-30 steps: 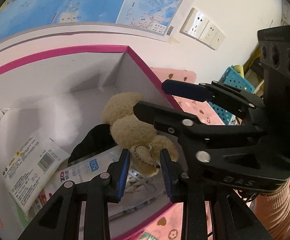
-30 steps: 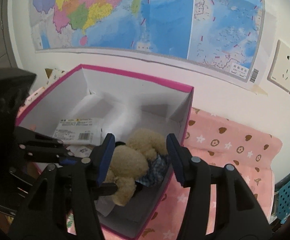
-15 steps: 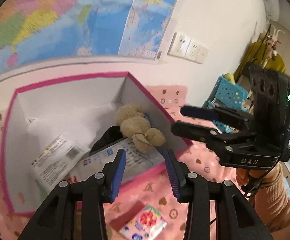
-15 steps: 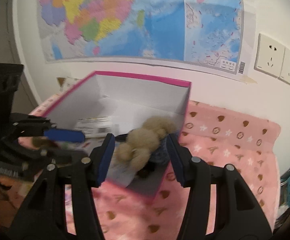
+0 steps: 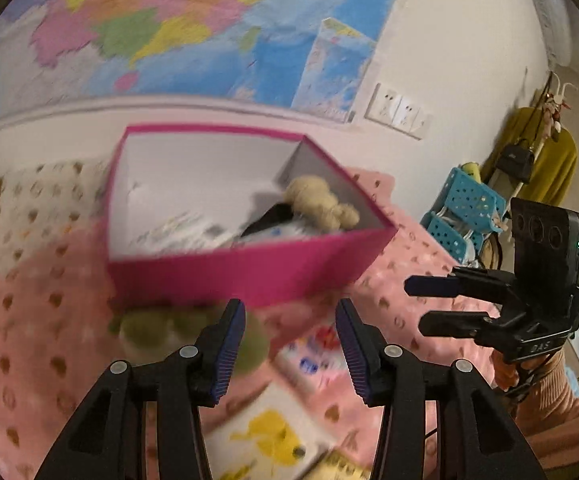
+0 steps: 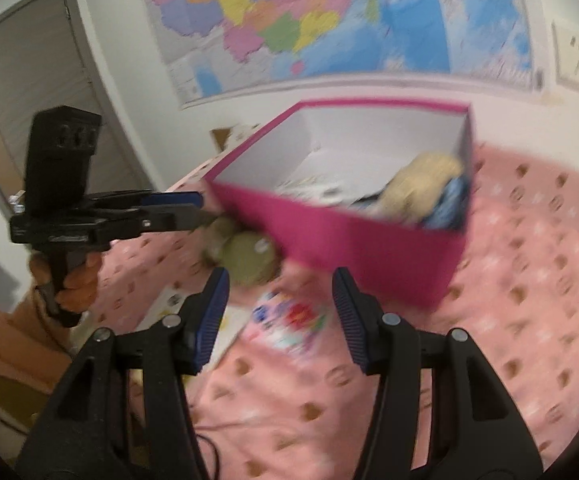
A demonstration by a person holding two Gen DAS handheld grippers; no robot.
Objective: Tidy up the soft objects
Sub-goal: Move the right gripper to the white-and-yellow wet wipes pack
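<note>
Both claws pull back from the pink box (image 5: pixel 245 276) after leaving a beige teddy bear (image 5: pixel 321 204) inside it: a second ago the left gripper (image 5: pixel 289 344) and right gripper (image 6: pixel 279 312) hung right over the bear in the box, and now the box lies ahead of and below each claw, seen whole. Each claw is spread wide and carries nothing, its blue pads (image 5: pixel 229 348) well apart. The bear rests in the box's far right corner as the left claw sees it, against the wall, beside a dark item (image 5: pixel 269 216) and a scrap of blue cloth (image 6: pixel 449 200); white printed packets (image 5: pixel 177 228) cover the floor of the box to the left. By the look of it, one soft item is now stowed and the sorting is partly done. Outside the box, a green plush toy (image 6: pixel 245 256) lies on the pink blanket (image 6: pixel 529 280) touching the box's near wall, just ahead of the left claw's tips, likely next to be picked up. A floral packet (image 6: pixel 289 320) sits between the right claw's fingers, lower down, with a yellow-printed white packet (image 5: pixel 273 436) nearer the left claw. Motion blur hides finer detail
</note>
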